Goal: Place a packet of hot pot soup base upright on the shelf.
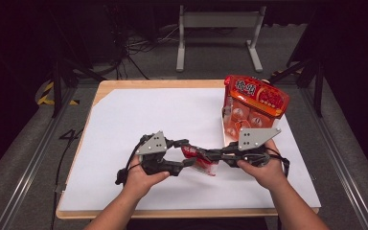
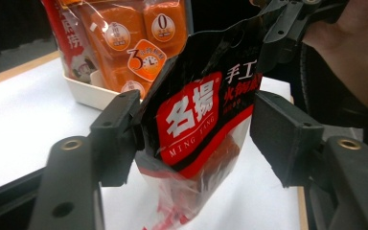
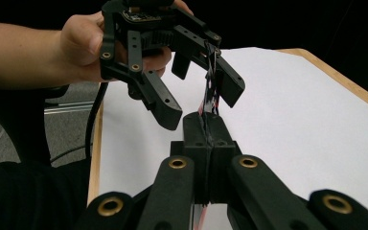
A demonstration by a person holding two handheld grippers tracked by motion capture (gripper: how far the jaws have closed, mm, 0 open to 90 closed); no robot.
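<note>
A flat black-and-red plastic sauce pouch (image 1: 200, 160) hangs above the white paper sheet (image 1: 139, 117) covering the wooden table (image 1: 110, 85), between the left gripper (image 1: 184, 154) and right gripper (image 1: 211, 155). Behind the right gripper, at the sheet's far right, stands a white plastic bin (image 1: 226, 127) holding orange snack packets (image 1: 255, 103).

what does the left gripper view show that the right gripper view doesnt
Left gripper view alone: the printed black and red face of the pouch, the orange snack packs standing in a white tray behind it, and the left gripper's pads standing apart on either side of the pouch.

Right gripper view alone: the right gripper shut on the pouch's thin edge, and the hand carrying the left gripper.

Both: the pouch, the left gripper's jaws, the white table cover and its wooden edge.
</note>
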